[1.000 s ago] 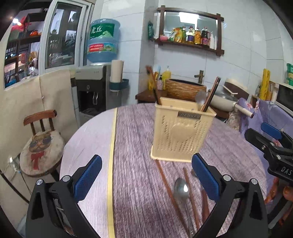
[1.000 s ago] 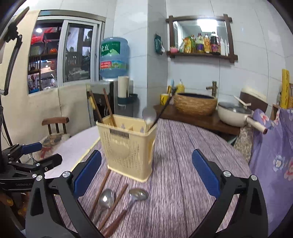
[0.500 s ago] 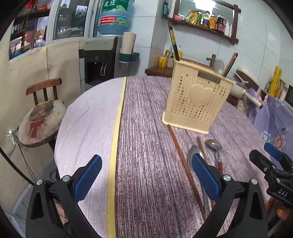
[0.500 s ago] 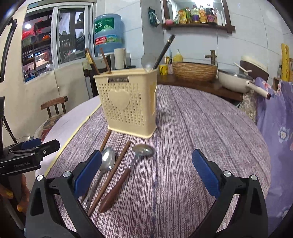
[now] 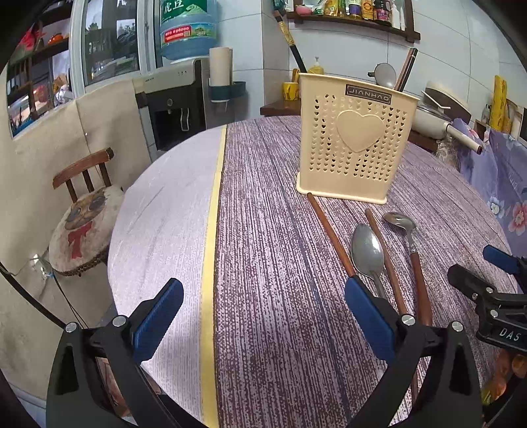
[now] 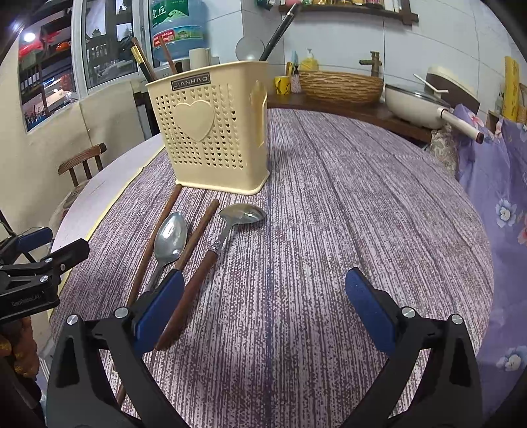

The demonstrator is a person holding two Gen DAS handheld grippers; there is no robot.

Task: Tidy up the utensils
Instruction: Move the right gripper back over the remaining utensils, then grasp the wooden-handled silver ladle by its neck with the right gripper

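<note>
Cream perforated plastic utensil holder (image 6: 210,131) upright on table, a few utensils inside, types hard to tell. In front, lying flat: two brown wooden chopsticks (image 6: 194,238), all-steel spoon (image 6: 169,242), wooden-handled steel spoon (image 6: 227,237), roughly parallel.

This is a home kitchen with a dining corner. White tiled walls carry a wooden shelf (image 5: 355,19) of sauce bottles; a water dispenser (image 5: 174,105) holds a big blue jug, a pan (image 6: 415,105) sits on the sideboard, and a round table (image 6: 329,230) wears a purple cloth.
</note>
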